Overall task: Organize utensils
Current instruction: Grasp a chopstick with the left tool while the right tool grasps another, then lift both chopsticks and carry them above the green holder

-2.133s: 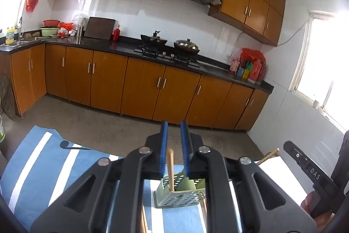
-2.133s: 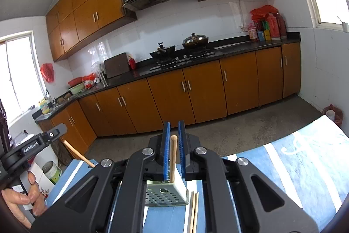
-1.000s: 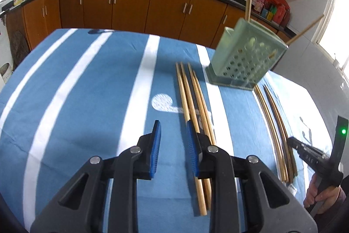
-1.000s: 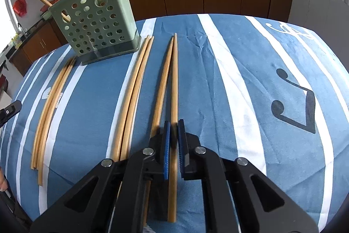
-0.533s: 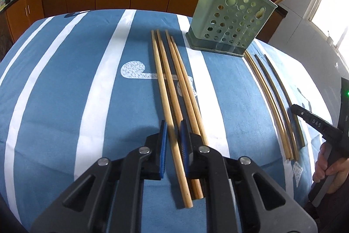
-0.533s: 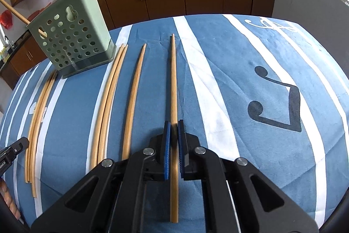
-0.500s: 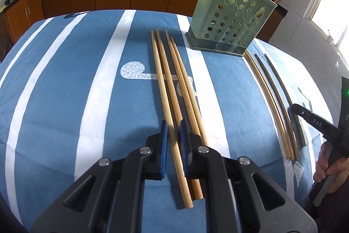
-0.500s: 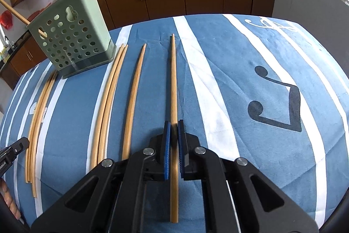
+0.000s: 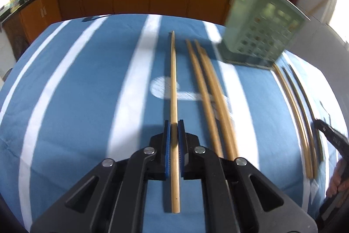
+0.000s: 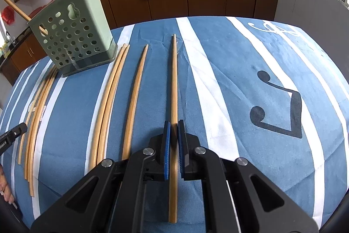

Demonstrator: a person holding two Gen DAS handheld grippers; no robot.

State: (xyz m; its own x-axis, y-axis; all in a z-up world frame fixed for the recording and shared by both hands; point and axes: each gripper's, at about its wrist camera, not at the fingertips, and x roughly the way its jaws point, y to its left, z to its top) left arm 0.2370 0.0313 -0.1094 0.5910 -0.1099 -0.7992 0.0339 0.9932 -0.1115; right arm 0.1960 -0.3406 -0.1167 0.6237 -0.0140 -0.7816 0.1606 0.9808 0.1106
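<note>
Chopsticks: one clamped in left tool (image 9: 173, 130), another in right tool (image 10: 173, 130), each pinched near thick end, presumably so thin tip could lead into green holder (image 10: 74, 36). Left jaws just closed onto stick (image 9: 173, 84). Right stick (image 10: 173, 84) gripped alike. Holder ahead of both tools; loose sticks (image 10: 109, 102) beside them on striped table (image 10: 261, 58).

Both grippers' jaws clamped, angled downward.
</note>
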